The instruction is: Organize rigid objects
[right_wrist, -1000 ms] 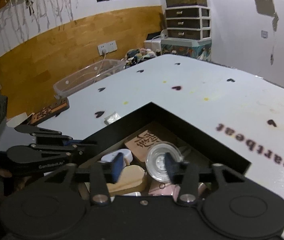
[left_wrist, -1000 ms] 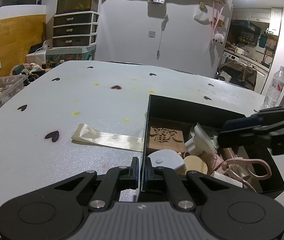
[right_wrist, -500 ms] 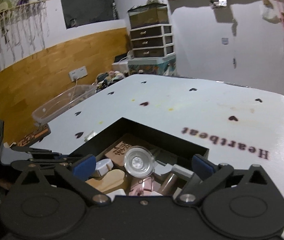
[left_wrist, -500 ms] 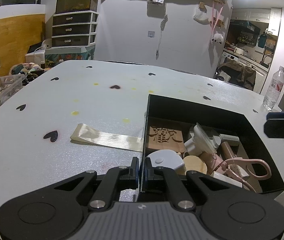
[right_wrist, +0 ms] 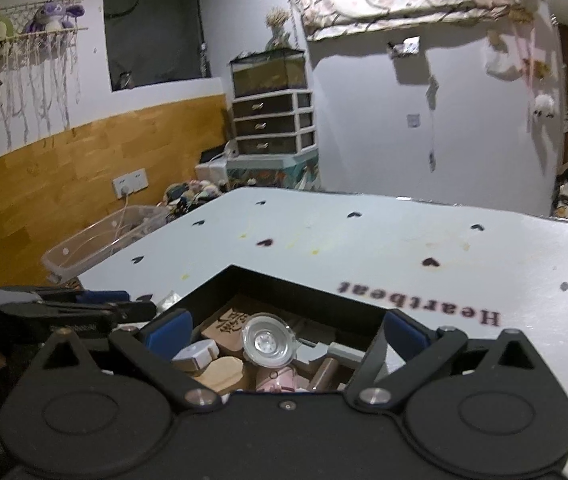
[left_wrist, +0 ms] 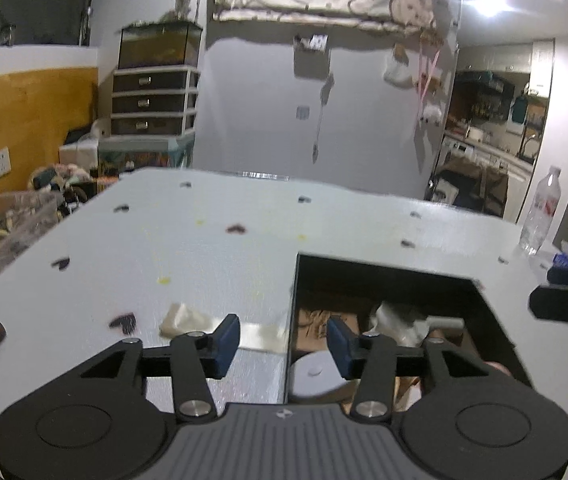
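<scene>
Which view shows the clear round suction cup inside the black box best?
The right wrist view: the suction cup faces the camera, sharp and unobstructed, lying among the items in the black box. In the left wrist view that part of the box is blurred, so the cup cannot be picked out.

A second ago the left gripper [left_wrist: 280, 340] was clamped on the near left wall of the black box [left_wrist: 291, 320]; now its jaws are opening, the wall standing free between the blue pads [left_wrist: 226, 338]. The right gripper [right_wrist: 286, 330], then half closed around the clear suction cup [right_wrist: 268, 342], has spread to its widest and pulled back, leaving the cup lying in the box ahead of its fingers (untouched by either pad). Seen from the left wrist, the right gripper has drawn away from over the box to its right edge.
</scene>
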Demonstrator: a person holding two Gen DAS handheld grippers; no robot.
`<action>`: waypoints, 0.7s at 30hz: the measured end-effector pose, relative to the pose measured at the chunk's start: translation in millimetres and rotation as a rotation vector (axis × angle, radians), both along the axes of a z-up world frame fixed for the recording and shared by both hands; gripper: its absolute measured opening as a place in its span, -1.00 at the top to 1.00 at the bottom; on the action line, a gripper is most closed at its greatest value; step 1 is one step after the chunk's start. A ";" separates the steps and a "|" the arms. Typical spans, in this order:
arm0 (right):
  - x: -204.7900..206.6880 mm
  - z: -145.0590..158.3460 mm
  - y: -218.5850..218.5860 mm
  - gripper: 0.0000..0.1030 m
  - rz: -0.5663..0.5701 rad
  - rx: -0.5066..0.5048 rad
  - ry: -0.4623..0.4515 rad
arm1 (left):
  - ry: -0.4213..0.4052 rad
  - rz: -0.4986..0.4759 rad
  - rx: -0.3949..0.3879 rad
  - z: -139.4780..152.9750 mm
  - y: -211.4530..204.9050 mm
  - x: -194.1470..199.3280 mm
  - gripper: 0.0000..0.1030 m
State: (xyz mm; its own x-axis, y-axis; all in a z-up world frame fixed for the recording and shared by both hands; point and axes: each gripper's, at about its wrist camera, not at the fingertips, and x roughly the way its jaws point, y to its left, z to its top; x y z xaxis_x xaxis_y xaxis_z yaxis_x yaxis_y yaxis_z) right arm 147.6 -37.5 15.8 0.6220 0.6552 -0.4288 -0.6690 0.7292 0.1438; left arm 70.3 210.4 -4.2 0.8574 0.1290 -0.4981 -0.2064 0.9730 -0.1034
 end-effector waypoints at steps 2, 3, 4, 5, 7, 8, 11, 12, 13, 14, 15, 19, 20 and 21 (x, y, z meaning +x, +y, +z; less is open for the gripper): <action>-8.4 1.9 -4.0 -1.00 -0.028 0.011 -0.019 | -0.025 -0.005 0.009 7.4 -5.4 -7.8 -0.26; -12.6 2.9 -6.4 -1.00 -0.041 0.018 -0.028 | -0.037 -0.009 0.014 10.4 -8.3 -11.4 -0.33; -17.2 3.8 -9.1 -1.00 -0.054 0.025 -0.038 | -0.051 -0.015 0.021 13.6 -12.2 -16.4 -0.44; -21.8 4.5 -11.7 -1.00 -0.065 0.031 -0.045 | -0.062 -0.020 0.026 16.2 -15.7 -21.3 -0.54; -30.0 5.2 -16.7 -1.00 -0.093 0.044 -0.054 | -0.082 -0.027 0.032 20.5 -22.6 -28.9 -0.69; -33.9 5.1 -19.5 -1.00 -0.103 0.049 -0.056 | -0.091 -0.032 0.035 21.9 -26.3 -33.6 -0.77; -47.2 3.4 -28.8 -1.00 -0.133 0.061 -0.065 | -0.108 -0.047 0.049 24.7 -37.4 -46.1 -0.89; -52.1 2.4 -32.2 -1.00 -0.147 0.062 -0.072 | -0.115 -0.051 0.053 25.4 -41.2 -50.3 -0.90; -55.7 1.6 -34.5 -1.00 -0.157 0.064 -0.079 | -0.122 -0.054 0.055 25.6 -44.1 -54.0 -0.93; -61.1 0.3 -37.6 -1.00 -0.171 0.063 -0.089 | -0.129 -0.057 0.054 25.9 -46.7 -57.9 -0.96; -65.8 -0.7 -40.1 -1.00 -0.183 0.060 -0.099 | -0.134 -0.059 0.053 26.2 -48.9 -60.8 -0.96; -86.2 -4.7 -55.1 -1.00 -0.217 0.054 -0.124 | -0.164 -0.065 0.056 26.9 -60.3 -75.9 -1.00; -86.2 -4.7 -55.1 -1.00 -0.217 0.054 -0.124 | -0.170 -0.066 0.057 26.8 -62.4 -79.5 -1.00; -93.7 -5.3 -60.1 -1.00 -0.228 0.053 -0.134 | -0.178 -0.070 0.059 26.9 -65.8 -83.6 -1.00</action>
